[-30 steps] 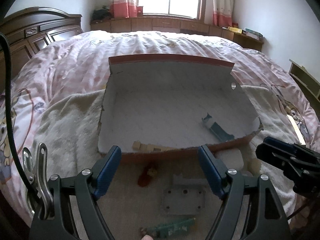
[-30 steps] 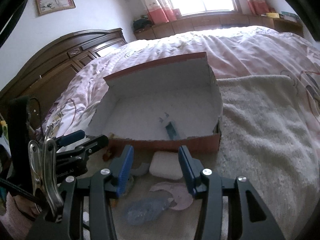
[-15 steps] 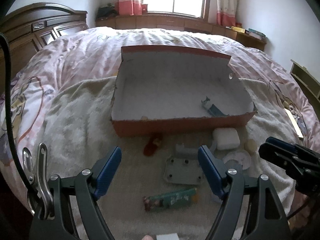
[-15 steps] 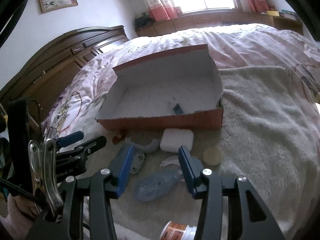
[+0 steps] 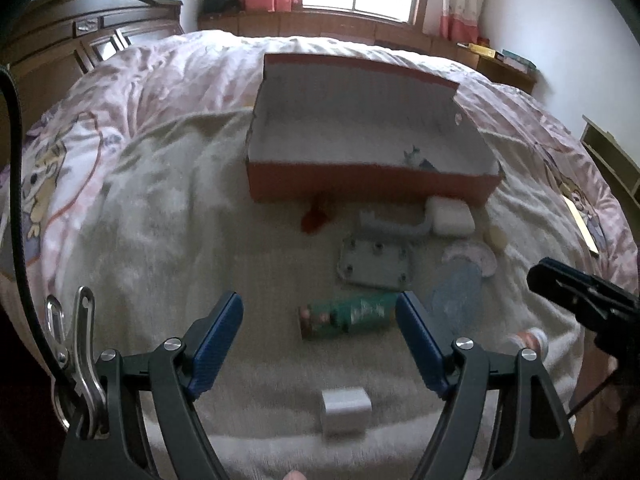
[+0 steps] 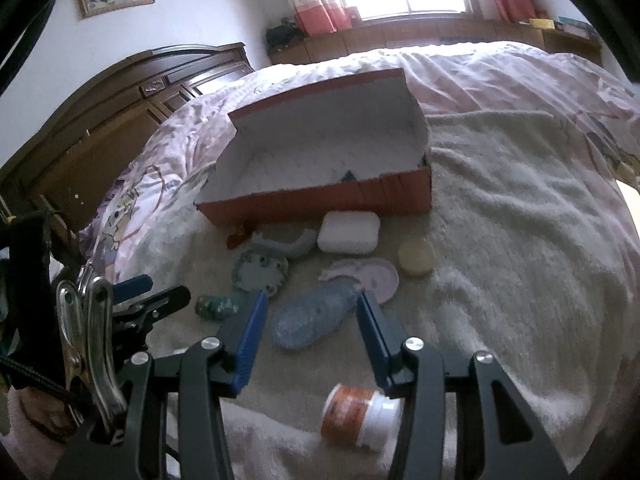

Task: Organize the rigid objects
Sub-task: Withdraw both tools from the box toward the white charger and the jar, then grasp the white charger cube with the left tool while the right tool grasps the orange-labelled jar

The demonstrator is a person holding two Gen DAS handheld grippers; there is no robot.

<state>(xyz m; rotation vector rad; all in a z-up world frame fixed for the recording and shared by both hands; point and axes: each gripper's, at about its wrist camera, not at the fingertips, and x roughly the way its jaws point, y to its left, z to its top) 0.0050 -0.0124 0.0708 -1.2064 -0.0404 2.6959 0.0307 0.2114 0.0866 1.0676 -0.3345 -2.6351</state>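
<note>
An open orange box [image 5: 360,184] with a white inside stands on a cream blanket [image 5: 160,220]; it also shows in the right wrist view [image 6: 320,196]. In front of it lie a green tube [image 5: 346,316], a grey plate [image 5: 374,262], a white case [image 6: 348,232], a blue slipper-shaped piece [image 6: 312,314], a round cream lid [image 6: 416,257] and an orange-and-white jar [image 6: 358,414]. My left gripper [image 5: 318,342] is open and empty, just short of the green tube. My right gripper [image 6: 310,332] is open and empty, around the near end of the blue piece.
A small white cube [image 5: 346,406] lies near the blanket's front edge. A small red piece [image 5: 316,216] and a grey curved bracket [image 5: 394,226] lie by the box front. A dark wooden headboard [image 6: 120,112] stands to the left. A low shelf [image 5: 612,160] is at the right.
Both grippers have drawn back from the box toward the front of the bed, so more loose objects now show. Both stayed open and empty.
</note>
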